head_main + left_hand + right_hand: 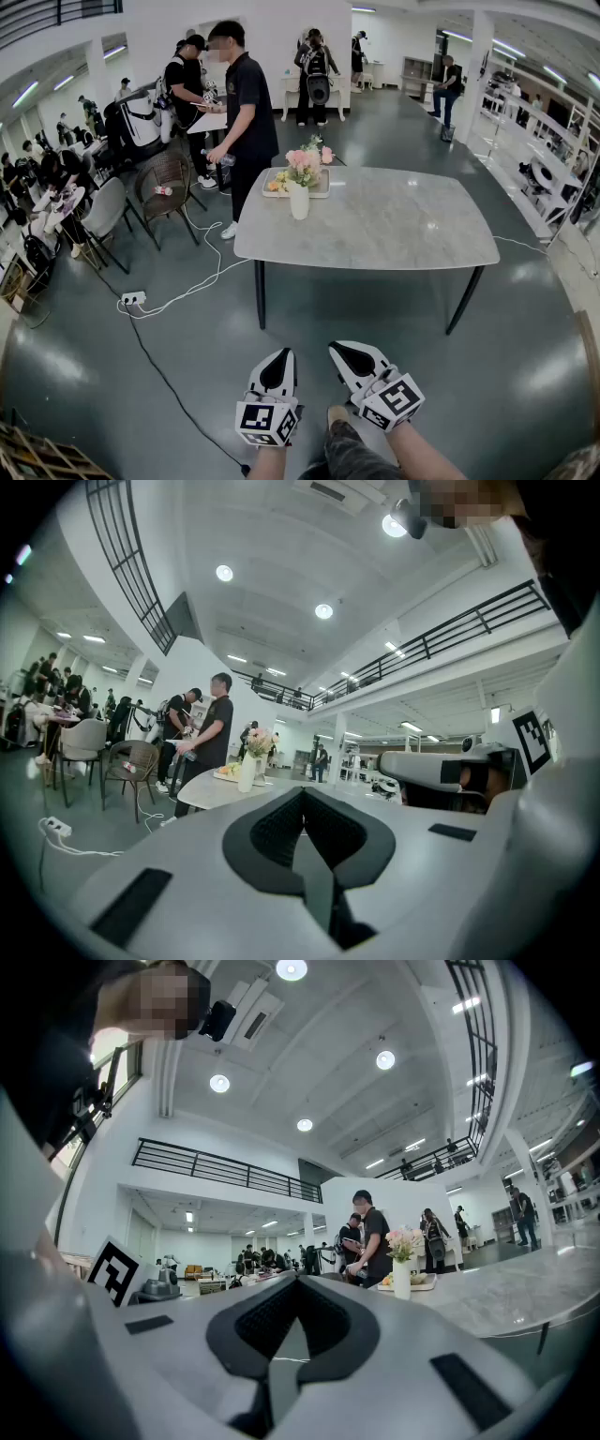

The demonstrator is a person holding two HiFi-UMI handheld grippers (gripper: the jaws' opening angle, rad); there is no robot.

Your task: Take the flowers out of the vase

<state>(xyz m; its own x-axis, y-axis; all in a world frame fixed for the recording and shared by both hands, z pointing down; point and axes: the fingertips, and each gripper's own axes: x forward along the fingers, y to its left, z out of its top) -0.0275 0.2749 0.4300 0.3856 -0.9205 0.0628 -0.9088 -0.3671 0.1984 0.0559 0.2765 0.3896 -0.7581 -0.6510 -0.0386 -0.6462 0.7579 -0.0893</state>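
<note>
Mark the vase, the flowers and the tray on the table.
white vase (pixel 299 202), head view, middle of its body.
pink flowers (pixel 302 160), head view, central bloom of the bunch.
tray (pixel 322 187), head view, bare right end.

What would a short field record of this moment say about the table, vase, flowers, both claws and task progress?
table: pale marbled top, dark legs
vase: white, upright near the table's far left corner, in front of a tray
flowers: pink, standing in the vase
left claw: shut, empty, well short of the table
right claw: shut, empty, well short of the table
bystander: person in black beside the far left corner
task progress: not begun
</note>
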